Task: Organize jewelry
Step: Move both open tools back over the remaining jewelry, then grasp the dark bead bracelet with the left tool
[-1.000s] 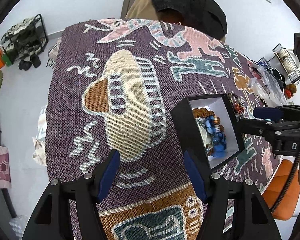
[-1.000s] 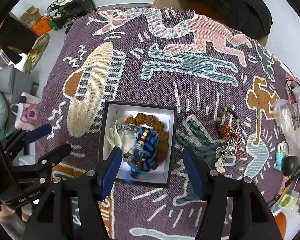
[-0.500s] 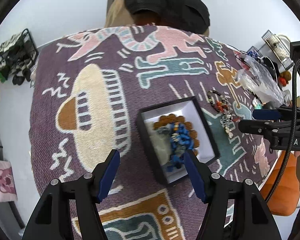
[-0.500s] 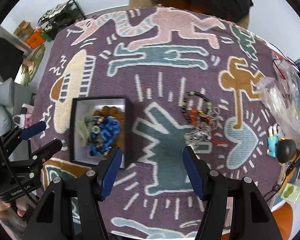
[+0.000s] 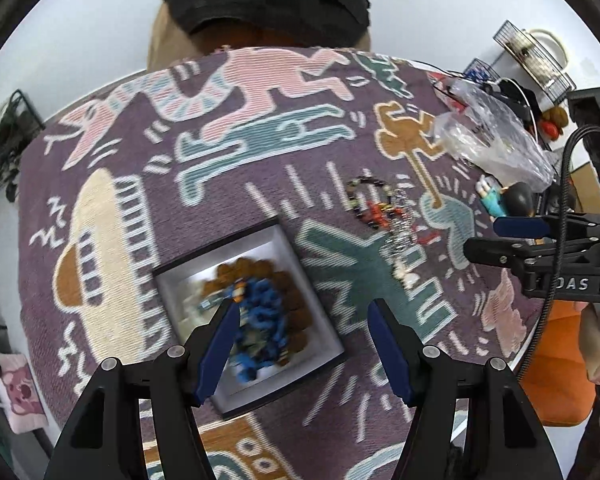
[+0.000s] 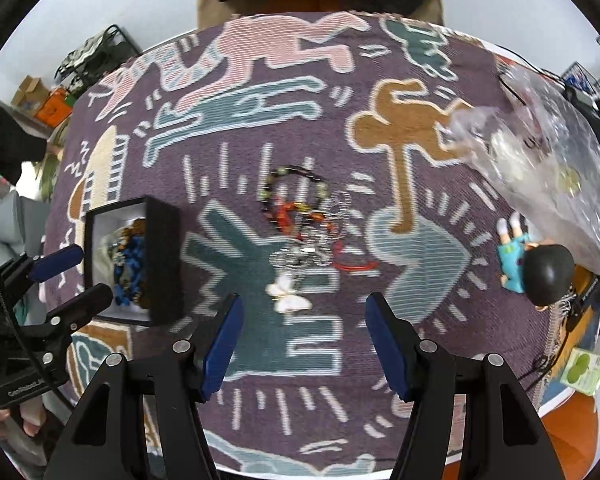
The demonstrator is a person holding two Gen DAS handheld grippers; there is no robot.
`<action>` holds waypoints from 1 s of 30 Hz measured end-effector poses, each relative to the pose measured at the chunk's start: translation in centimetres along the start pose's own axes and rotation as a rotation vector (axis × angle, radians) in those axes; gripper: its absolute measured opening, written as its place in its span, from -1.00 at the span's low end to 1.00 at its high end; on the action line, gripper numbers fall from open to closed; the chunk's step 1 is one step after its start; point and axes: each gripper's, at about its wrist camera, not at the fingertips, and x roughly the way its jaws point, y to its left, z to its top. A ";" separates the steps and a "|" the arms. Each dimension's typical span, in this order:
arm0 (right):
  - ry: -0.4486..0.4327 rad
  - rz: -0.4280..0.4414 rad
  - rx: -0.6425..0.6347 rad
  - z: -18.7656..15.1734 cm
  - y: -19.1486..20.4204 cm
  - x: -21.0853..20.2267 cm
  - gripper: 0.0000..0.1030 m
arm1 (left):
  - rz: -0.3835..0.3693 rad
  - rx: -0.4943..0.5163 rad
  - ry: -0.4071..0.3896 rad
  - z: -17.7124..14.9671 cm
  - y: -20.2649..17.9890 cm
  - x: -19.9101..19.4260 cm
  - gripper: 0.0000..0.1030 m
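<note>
A black box with a white inside (image 5: 284, 256) (image 6: 164, 248) sits on the patterned cloth and holds blue, brown and pale bracelets (image 5: 264, 312). A loose heap of jewelry (image 5: 384, 212) (image 6: 304, 224) lies to its right: a dark beaded bracelet, red cord, silver chains and a white butterfly piece (image 6: 288, 296). My left gripper (image 5: 300, 340) hangs open above the box's right side with nothing between its fingers. My right gripper (image 6: 300, 336) is open and empty just below the butterfly piece.
The purple woven cloth (image 6: 228, 120) covers a round table. At its right edge lie a clear plastic bag (image 6: 540, 152) and a small doll figure (image 6: 536, 260). A chair with dark clothing (image 5: 268, 0) stands behind the table. An orange seat (image 5: 560, 372) is at the right.
Both grippers have swung to the right across the table. The box has slid left in both views and the jewelry heap has come under the right gripper. Neither opening has changed.
</note>
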 end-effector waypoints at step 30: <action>0.057 -0.007 0.162 -0.9 -12.7 5.2 0.18 | -0.032 -0.003 0.105 9.0 -4.9 11.7 -0.42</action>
